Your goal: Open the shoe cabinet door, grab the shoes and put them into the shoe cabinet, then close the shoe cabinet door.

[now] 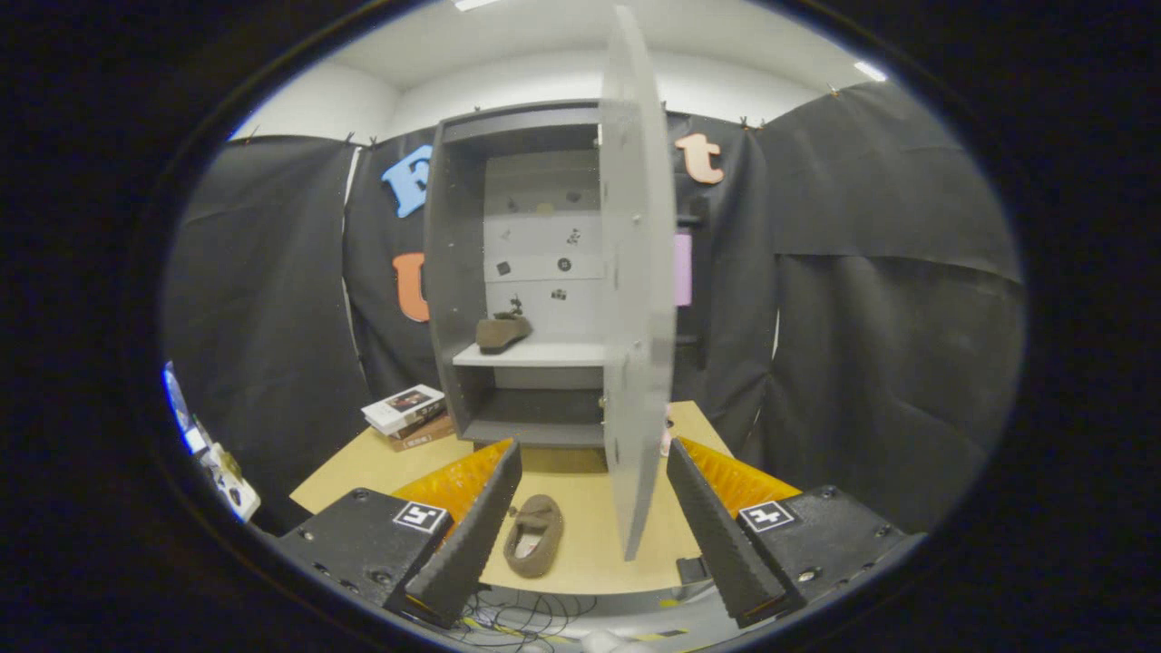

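Gripper (590,535) released, fingers spread wide, grasping nothing. Shoe cabinet (463,272) at the tabletop's (363,467) far edge, door (635,272) swung open, edge-on. One brown shoe (502,332) on the middle shelf (535,355); another shoe (533,535) lying near the tabletop's front edge, between the fingers. Books (408,415) stacked beside the cabinet's left side.

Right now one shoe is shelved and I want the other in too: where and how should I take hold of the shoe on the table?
The shoe lies flat, opening up, toe toward the cabinet, between the open gripper fingers. Probably come from above and pinch across its sides near the opening.
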`<move>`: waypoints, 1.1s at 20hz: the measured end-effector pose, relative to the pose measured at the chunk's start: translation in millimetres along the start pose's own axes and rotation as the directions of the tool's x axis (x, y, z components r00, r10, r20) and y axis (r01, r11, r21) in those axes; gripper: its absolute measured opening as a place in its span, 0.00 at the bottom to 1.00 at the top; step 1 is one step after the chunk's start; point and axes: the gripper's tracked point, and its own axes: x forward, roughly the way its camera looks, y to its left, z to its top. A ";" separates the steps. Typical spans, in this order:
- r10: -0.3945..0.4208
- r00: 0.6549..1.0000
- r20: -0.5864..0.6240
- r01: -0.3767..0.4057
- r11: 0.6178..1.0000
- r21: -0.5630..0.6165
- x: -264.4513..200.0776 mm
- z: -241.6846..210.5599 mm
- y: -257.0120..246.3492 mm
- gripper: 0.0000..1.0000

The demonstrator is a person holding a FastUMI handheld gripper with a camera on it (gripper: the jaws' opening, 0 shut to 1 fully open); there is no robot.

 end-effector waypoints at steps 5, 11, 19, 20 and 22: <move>0.059 0.990 -0.132 -0.066 0.997 -0.049 56.9 -87.5 74.7 1.00; 0.119 0.947 -0.298 -0.117 0.993 0.025 125.0 -185.4 119.1 1.00; 0.110 0.867 -0.485 -0.058 0.991 0.122 214.1 -279.5 117.6 1.00; 0.111 0.854 -0.508 -0.043 0.989 0.144 226.9 -285.4 116.5 1.00; 0.144 0.835 -0.531 -0.040 0.978 0.203 248.9 -290.4 120.0 1.00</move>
